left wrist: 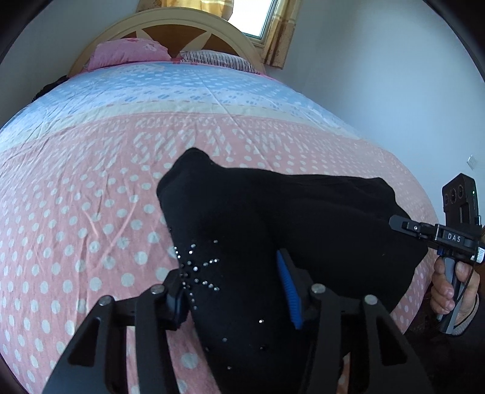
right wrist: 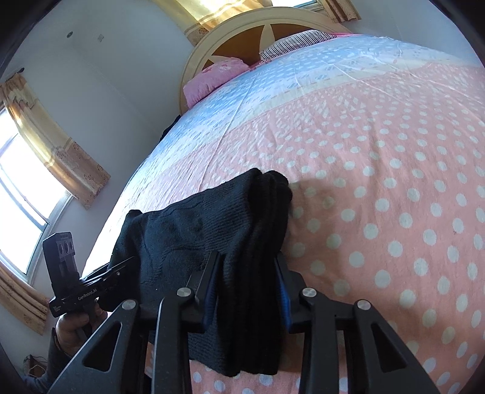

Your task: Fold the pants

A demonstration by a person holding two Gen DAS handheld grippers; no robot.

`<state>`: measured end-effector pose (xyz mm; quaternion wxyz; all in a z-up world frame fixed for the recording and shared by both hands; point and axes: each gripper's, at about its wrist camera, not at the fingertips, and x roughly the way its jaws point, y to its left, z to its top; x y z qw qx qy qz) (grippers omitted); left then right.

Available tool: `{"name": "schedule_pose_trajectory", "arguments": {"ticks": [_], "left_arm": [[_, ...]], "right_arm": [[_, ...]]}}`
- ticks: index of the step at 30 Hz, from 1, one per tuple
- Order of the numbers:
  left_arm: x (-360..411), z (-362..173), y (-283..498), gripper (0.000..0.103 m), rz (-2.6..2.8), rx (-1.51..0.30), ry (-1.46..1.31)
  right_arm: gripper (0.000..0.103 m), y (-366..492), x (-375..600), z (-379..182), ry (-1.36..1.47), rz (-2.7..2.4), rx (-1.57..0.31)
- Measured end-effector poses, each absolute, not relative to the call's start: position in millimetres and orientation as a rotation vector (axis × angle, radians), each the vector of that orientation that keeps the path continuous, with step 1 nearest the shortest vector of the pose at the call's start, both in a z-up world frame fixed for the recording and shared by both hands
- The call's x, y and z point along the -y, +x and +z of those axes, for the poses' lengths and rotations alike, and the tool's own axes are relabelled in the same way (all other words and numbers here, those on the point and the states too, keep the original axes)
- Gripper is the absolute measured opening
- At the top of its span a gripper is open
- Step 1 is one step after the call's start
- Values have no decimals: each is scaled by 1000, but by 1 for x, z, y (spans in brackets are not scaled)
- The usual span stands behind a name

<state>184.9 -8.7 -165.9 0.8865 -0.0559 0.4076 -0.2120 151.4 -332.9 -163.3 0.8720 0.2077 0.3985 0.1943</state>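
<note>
Black pants (left wrist: pixel 272 218) bunched on the polka-dot bed cover (left wrist: pixel 75 197), well short of the headboard (left wrist: pixel 169 27). Left tongs (left wrist: pixel 233 291) clenched on the rhinestone-studded end; right tongs (right wrist: pixel 247 291) clenched on the other folded end.

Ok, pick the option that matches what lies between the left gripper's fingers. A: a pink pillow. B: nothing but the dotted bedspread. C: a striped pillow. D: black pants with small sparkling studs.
D: in the left wrist view the black pants, dotted with small shiny studs, run between the fingers of the left gripper, while both pillows lie far off by the headboard.
</note>
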Motion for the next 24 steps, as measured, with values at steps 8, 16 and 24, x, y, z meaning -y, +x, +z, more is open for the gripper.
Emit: {"name": "schedule_pose_trajectory", "arguments": {"ticks": [8, 16, 24], "left_arm": [[18, -160, 170, 33, -415, -804, -60], [16, -144, 157, 22, -389, -761, -42], [-14, -115, 141, 21, -325, -699, -80]], "right_arm": [[30, 146, 325, -155, 357, 382, -793], [26, 147, 317, -123, 317, 442, -761], [25, 167, 276, -88, 226, 526, -731]]}}
